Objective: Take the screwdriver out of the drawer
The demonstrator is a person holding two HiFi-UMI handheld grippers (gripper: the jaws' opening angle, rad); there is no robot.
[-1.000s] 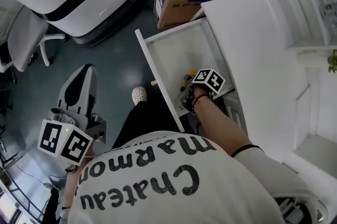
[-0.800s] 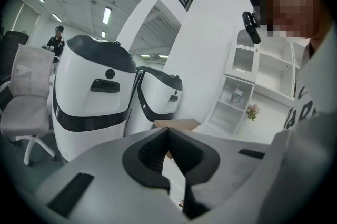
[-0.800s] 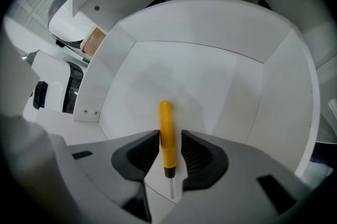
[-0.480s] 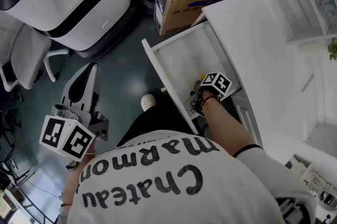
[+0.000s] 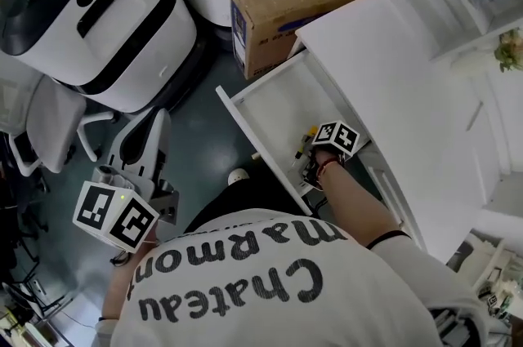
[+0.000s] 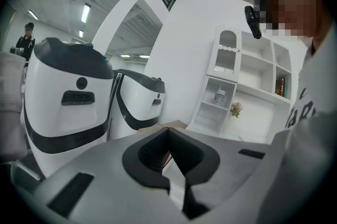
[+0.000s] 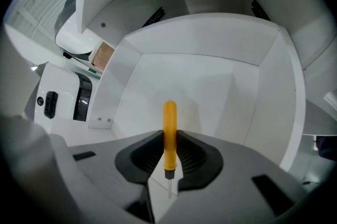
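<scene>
screwdriver point(image 7: 169, 133): we see it standing between the jaws of the right gripper, inside the open drawer. The handle is smooth, round and orange-yellow. The thin metal shaft is short, and we can hardly make out its tip.
same tool, head view: only a fleck of yellow point(image 5: 311, 133) shows beside the marker cube point(image 5: 337, 137); the rest is covered.
right gripper point(image 7: 169, 153): its jaws have just been closing, and the ribbed black pads point(image 7: 145, 157) clamp the handle's lower part.
drawer point(image 5: 270, 104): white, smooth and flat-walled, pulled out from under the white desk top point(image 5: 392, 76). Our arm point(image 5: 351, 194) hides its near end.
left gripper point(image 6: 168, 130): grey shell with the jaws together and nothing between them, held over the floor point(image 5: 196, 108), well apart from the drawer.
cardboard box point(image 5: 286, 2): brown, just beyond the drawer's far end.
machines point(image 5: 98, 19): two, rounded, glossy white with black bands.
shelf unit point(image 6: 237, 86): white; its contents are too small to tell.
</scene>
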